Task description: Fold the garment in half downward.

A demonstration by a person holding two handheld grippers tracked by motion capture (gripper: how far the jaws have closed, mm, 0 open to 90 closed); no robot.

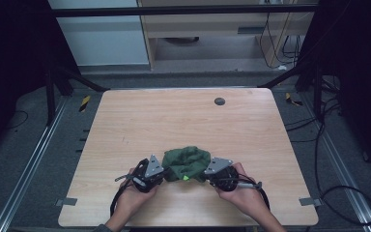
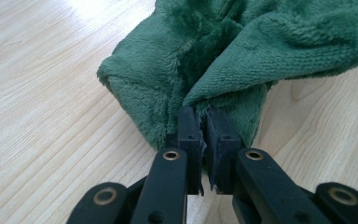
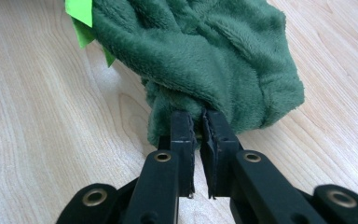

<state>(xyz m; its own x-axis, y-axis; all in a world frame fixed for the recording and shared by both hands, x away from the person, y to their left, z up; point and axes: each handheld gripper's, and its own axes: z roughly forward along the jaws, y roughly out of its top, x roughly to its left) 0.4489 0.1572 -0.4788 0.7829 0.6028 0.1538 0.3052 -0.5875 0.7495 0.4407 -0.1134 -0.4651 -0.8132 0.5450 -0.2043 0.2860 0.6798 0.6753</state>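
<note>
A dark green fleece cloth (image 1: 187, 163) lies bunched on the wooden table (image 1: 183, 116) near its front edge. My left gripper (image 1: 162, 175) is at the cloth's left side, shut on a fold of it. In the left gripper view the pads (image 2: 189, 125) pinch the green cloth (image 2: 242, 51) at its lower edge. My right gripper (image 1: 207, 176) is at the cloth's right side, shut on another fold. The right gripper view shows the cloth (image 3: 205, 51) pinched between the pads (image 3: 182, 126), with a bright green tag (image 3: 81, 14) at its upper left.
A small dark round disc (image 1: 219, 101) is set in the tabletop near the far edge. Metal rails and cables run on the floor at both sides of the table. The person's hands (image 1: 130, 198) come in from the front edge.
</note>
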